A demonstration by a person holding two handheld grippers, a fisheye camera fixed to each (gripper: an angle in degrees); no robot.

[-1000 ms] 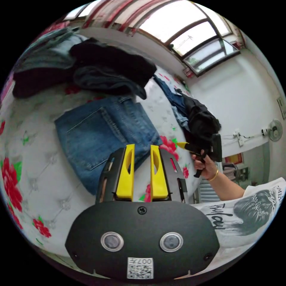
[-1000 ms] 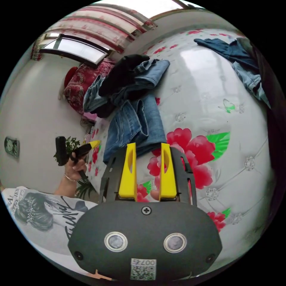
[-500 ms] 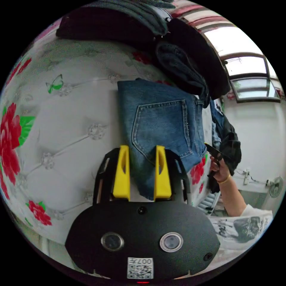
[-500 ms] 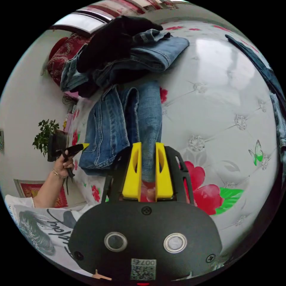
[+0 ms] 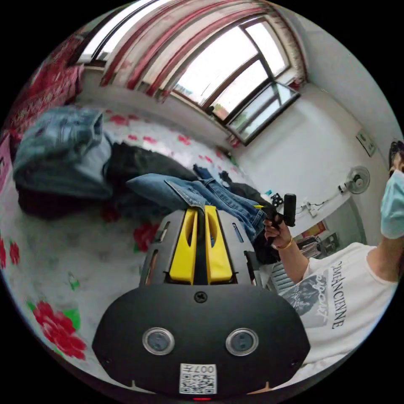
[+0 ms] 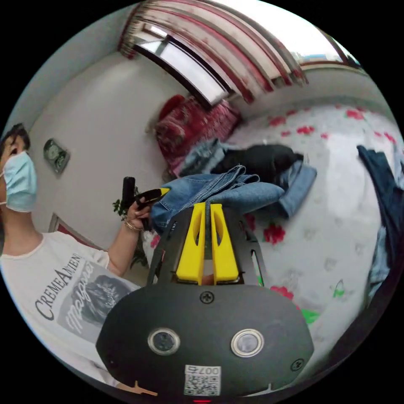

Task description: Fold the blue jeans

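Blue jeans (image 5: 198,191), folded into a compact bundle, hang lifted above the floral bed (image 5: 63,256), pinched at two ends. Half a second ago they lay flat on the mattress with the back pocket showing, and both sets of jaws stood apart around the denim edges; now both have clamped and raised the bundle, and the views have swung up toward the window (image 5: 235,80) and wall. The left hand-held gripper (image 5: 201,209) has its yellow jaws drawn narrow on the near edge of the denim. The right hand-held gripper (image 6: 205,206) is likewise pressed narrow on a fold of the cloth; in its view the jeans (image 6: 223,191) drape to the left toward the other hand (image 6: 136,212).

Judging from this, the folding itself looks done and the bundle is being carried, probably toward the pile of folded clothes (image 5: 63,155) at the far left of the bed. A heap of dark garments (image 6: 383,198) lies at the right. The risk now is the layers sliding apart while hanging between two grips, so both ends should stay level until the bundle is set down
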